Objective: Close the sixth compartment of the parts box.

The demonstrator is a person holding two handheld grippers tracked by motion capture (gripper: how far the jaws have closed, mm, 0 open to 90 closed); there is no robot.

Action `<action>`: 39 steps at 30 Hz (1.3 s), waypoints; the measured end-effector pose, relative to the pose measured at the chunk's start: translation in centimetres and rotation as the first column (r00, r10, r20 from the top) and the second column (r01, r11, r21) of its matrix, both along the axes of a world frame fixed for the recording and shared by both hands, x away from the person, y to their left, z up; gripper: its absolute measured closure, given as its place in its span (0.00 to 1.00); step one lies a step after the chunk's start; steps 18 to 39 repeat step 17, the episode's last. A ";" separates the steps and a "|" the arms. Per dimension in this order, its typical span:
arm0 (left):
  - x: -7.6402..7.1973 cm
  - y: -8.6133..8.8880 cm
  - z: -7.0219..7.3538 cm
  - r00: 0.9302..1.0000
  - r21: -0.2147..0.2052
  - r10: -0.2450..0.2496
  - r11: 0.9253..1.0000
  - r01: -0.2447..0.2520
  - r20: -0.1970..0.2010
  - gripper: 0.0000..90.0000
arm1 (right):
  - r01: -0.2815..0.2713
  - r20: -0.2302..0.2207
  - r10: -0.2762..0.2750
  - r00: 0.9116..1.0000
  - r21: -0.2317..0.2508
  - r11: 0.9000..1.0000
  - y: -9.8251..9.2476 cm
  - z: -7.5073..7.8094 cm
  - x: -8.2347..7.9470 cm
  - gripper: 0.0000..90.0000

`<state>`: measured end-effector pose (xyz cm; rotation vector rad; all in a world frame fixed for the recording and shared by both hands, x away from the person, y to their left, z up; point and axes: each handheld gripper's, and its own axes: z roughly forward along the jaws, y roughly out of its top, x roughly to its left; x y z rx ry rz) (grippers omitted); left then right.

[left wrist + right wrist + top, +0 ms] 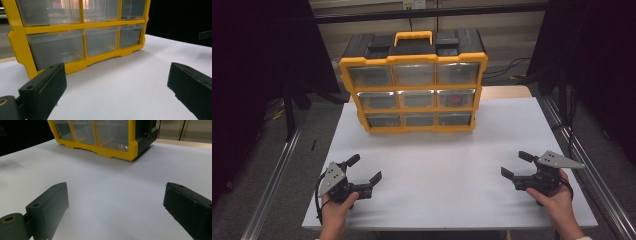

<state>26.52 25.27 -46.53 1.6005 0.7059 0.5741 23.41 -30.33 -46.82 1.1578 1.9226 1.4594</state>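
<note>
Holding my left gripper [366, 167] and right gripper [515, 164] near the tabletop's [437, 165] front corners, jaws apart, empty. Drawer organizer [414, 87] at the far edge: every drawer shut, untouched, work not begun.

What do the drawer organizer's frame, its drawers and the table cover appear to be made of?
The organizer frame looks like moulded yellow plastic with a slight sheen and rounded edges. The drawers seem to be clear plastic, a little hazy; you can see through them. The table cover looks matte white, smooth and seamless, possibly paper or a laminate sheet; the pictures leave that open.
</note>
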 end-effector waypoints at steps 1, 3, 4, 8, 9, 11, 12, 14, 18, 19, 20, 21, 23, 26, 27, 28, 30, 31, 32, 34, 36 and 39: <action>0.0 -0.1 0.0 1.000 -0.006 0.009 1.000 -0.009 -0.003 0.03 | 0.002 -0.005 -0.002 1.000 0.006 1.000 0.0 0.0 -0.1 0.07; 0.0 -0.1 0.0 1.000 -0.008 0.012 1.000 -0.012 -0.004 0.03 | 0.003 -0.004 -0.003 1.000 0.007 1.000 -0.2 -0.1 -0.2 0.07; 0.0 -0.1 0.0 1.000 -0.008 0.013 1.000 -0.013 -0.003 0.03 | 0.007 -0.003 -0.007 1.000 0.000 1.000 -0.2 -0.1 -0.3 0.06; 0.1 -0.2 -0.1 1.000 -0.002 -0.002 1.000 0.002 -0.002 0.03 | 0.014 -0.001 -0.014 1.000 0.002 1.000 -0.3 -0.3 -0.4 0.06; 0.1 -0.2 -0.1 1.000 0.001 -0.003 1.000 0.003 -0.001 0.03 | 0.012 -0.001 -0.012 1.000 0.002 1.000 -0.2 -0.3 -0.4 0.06; 0.1 -0.2 0.0 1.000 0.000 -0.003 1.000 0.003 0.000 0.03 | 0.013 0.007 -0.013 1.000 -0.011 1.000 -0.2 -0.3 -0.5 0.06; 0.1 -0.2 0.0 1.000 -0.003 -0.001 1.000 0.001 -0.003 0.03 | 0.010 0.010 -0.010 1.000 -0.010 1.000 -0.2 -0.3 -0.5 0.06; 0.1 -0.2 -0.1 1.000 -0.004 -0.003 1.000 0.003 -0.004 0.03 | 0.015 0.011 -0.015 1.000 -0.005 1.000 -0.3 -0.3 -0.5 0.06; 0.1 -0.3 -0.1 1.000 0.002 0.004 1.000 -0.004 -0.004 0.03 | 0.025 0.014 -0.025 1.000 -0.006 1.000 -0.5 -0.4 -0.5 0.05; 0.1 -0.3 -0.1 1.000 0.002 0.004 1.000 -0.004 -0.004 0.03 | 0.025 0.014 -0.025 1.000 -0.006 1.000 -0.5 -0.4 -0.5 0.05; 0.1 -0.3 -0.1 1.000 0.002 0.004 1.000 -0.004 -0.004 0.03 | 0.025 0.014 -0.025 1.000 -0.006 1.000 -0.5 -0.4 -0.5 0.05; 0.1 -0.3 -0.1 1.000 0.002 0.004 1.000 -0.004 -0.004 0.03 | 0.025 0.014 -0.025 1.000 -0.006 1.000 -0.5 -0.4 -0.5 0.05; 0.1 -0.3 -0.1 1.000 0.002 0.004 1.000 -0.004 -0.004 0.03 | 0.025 0.014 -0.025 1.000 -0.006 1.000 -0.5 -0.4 -0.5 0.05; 0.1 -0.3 -0.1 1.000 0.002 0.004 1.000 -0.004 -0.004 0.03 | 0.025 0.014 -0.025 1.000 -0.006 1.000 -0.5 -0.4 -0.5 0.05; 0.1 -0.3 -0.1 1.000 0.002 0.004 1.000 -0.004 -0.004 0.03 | 0.025 0.014 -0.025 1.000 -0.006 1.000 -0.5 -0.4 -0.5 0.05; 0.1 -0.3 -0.1 1.000 0.002 0.004 1.000 -0.004 -0.004 0.03 | 0.025 0.014 -0.025 1.000 -0.006 1.000 -0.5 -0.4 -0.5 0.05; 0.1 -0.3 -0.1 1.000 0.002 0.004 1.000 -0.004 -0.004 0.03 | 0.025 0.014 -0.025 1.000 -0.006 1.000 -0.5 -0.4 -0.5 0.05; 0.1 -0.3 -0.1 1.000 0.002 0.004 1.000 -0.004 -0.004 0.03 | 0.025 0.014 -0.025 1.000 -0.006 1.000 -0.5 -0.4 -0.5 0.05; 0.1 -0.3 -0.1 1.000 0.002 0.004 1.000 -0.004 -0.004 0.03 | 0.025 0.014 -0.025 1.000 -0.006 1.000 -0.5 -0.4 -0.5 0.05; 0.1 -0.3 -0.1 1.000 0.002 0.004 1.000 -0.004 -0.004 0.03 | 0.025 0.014 -0.025 1.000 -0.006 1.000 -0.5 -0.4 -0.5 0.05; 0.1 -0.3 -0.1 1.000 0.002 0.004 1.000 -0.004 -0.004 0.03 | 0.025 0.014 -0.025 1.000 -0.006 1.000 -0.5 -0.4 -0.5 0.05; 0.1 -0.3 -0.1 1.000 0.002 0.004 1.000 -0.004 -0.004 0.03 | 0.025 0.014 -0.025 1.000 -0.006 1.000 -0.5 -0.4 -0.5 0.05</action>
